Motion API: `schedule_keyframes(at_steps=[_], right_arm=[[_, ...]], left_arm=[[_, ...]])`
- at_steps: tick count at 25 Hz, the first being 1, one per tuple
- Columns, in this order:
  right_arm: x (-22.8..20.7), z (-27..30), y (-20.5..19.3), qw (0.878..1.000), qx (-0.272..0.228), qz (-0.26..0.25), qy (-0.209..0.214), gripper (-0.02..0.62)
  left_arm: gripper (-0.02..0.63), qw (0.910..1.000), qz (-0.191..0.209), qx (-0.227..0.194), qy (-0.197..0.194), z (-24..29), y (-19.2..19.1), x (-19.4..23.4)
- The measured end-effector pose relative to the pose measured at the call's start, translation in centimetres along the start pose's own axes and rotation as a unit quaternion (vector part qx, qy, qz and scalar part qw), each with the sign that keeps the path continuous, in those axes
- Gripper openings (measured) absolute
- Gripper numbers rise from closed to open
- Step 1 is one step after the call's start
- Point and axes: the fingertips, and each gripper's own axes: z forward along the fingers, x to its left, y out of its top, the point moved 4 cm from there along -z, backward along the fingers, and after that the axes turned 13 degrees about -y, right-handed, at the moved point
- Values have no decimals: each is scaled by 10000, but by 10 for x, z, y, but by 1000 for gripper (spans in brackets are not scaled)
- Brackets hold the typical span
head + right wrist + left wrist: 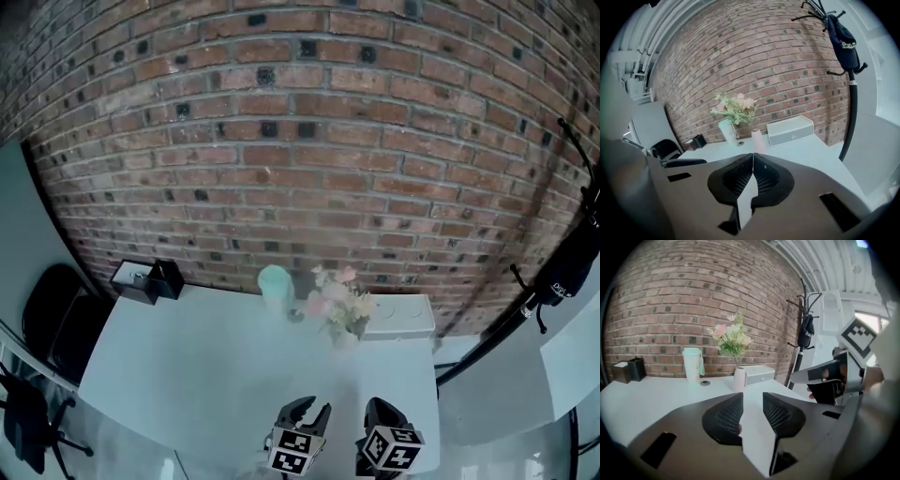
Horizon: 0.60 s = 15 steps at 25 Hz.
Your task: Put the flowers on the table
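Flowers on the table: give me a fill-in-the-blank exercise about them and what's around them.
The flowers stand in a vase on the white table, in front of a ___ wall.
In the head view, the cup stands to the vase's ___.
The right gripper is shut; the left gripper is ___, with nothing between its fingers.
Missing words: brick; left; open.

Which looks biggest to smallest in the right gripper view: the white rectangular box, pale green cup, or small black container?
1. white rectangular box
2. pale green cup
3. small black container, though it stands farther off, so its true size is unsure
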Motion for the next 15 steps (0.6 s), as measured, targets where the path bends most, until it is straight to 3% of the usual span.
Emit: schedule_keyframes(at_steps=[5,10,15], right_arm=[[21,-49,-12,9996,-126,-220,128,25],[37,-87,-21,9987,-278,-382,182,25],[41,-114,-34,9985,-216,-478,133,25]], left_arm=[[69,9997,183,49,126,-48,-8,-28],[22,9988,415,-175,179,-79,-2,-53],[11,9992,151,-252,271,-100,-10,-61]])
